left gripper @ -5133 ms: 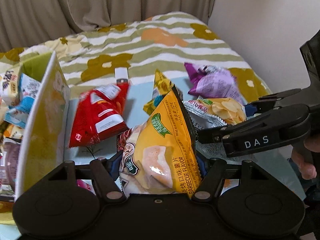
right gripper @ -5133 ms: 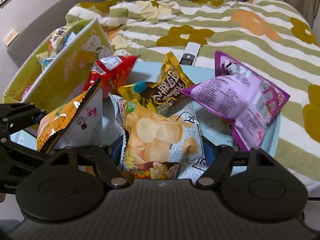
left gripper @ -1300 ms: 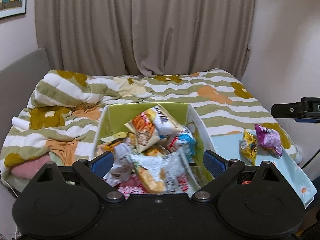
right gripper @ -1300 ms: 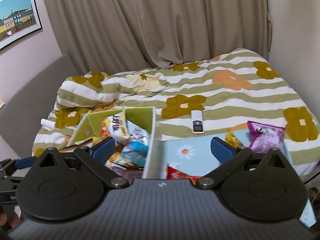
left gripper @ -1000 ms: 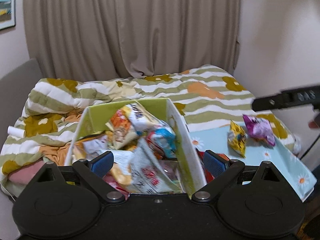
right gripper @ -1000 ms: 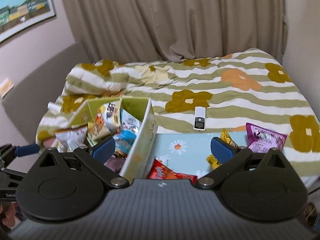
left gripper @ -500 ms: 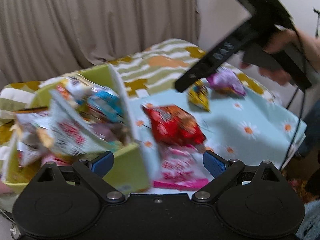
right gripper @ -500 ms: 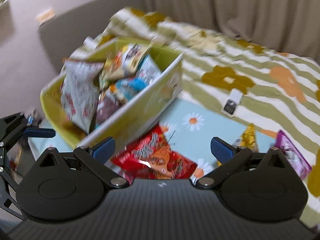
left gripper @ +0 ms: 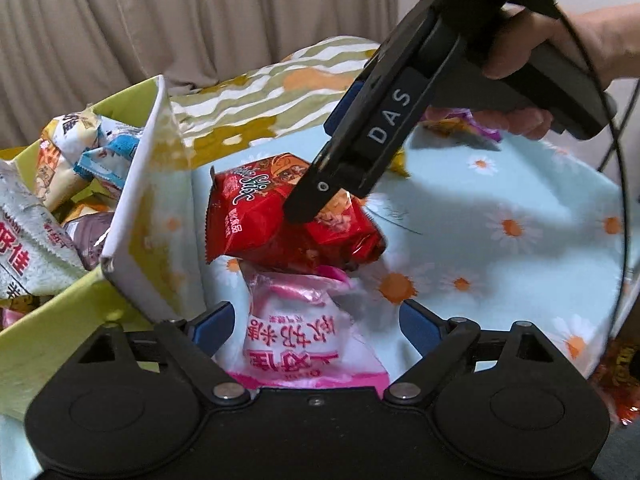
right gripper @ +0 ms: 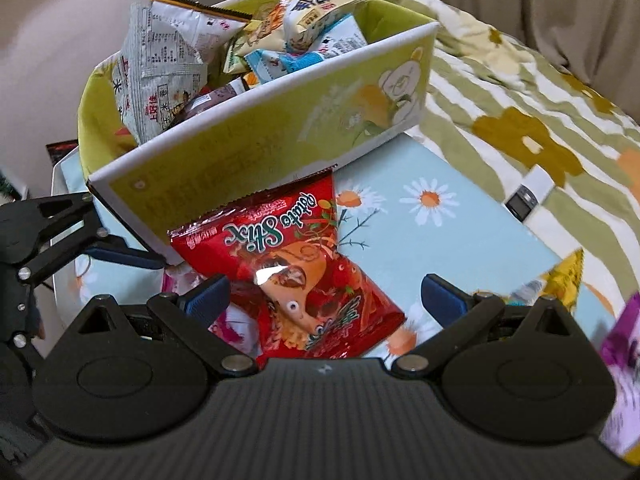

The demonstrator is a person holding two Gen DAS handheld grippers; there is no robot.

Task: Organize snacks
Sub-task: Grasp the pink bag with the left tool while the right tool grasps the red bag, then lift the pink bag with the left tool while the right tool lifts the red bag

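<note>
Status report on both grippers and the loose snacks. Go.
Left gripper open over pink snack bag. Right gripper open over red Potato Stix bag. Red bag overlaps pink one, beside full green box.

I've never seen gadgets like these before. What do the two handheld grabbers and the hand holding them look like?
Both are matte black plastic. The left gripper and right gripper each have round pivot housings, silver screws and blue-padded fingers. White letters "DAS" run along the right one's body. A bare hand grips its pistol handle; a thin black cable trails nearby.
</note>
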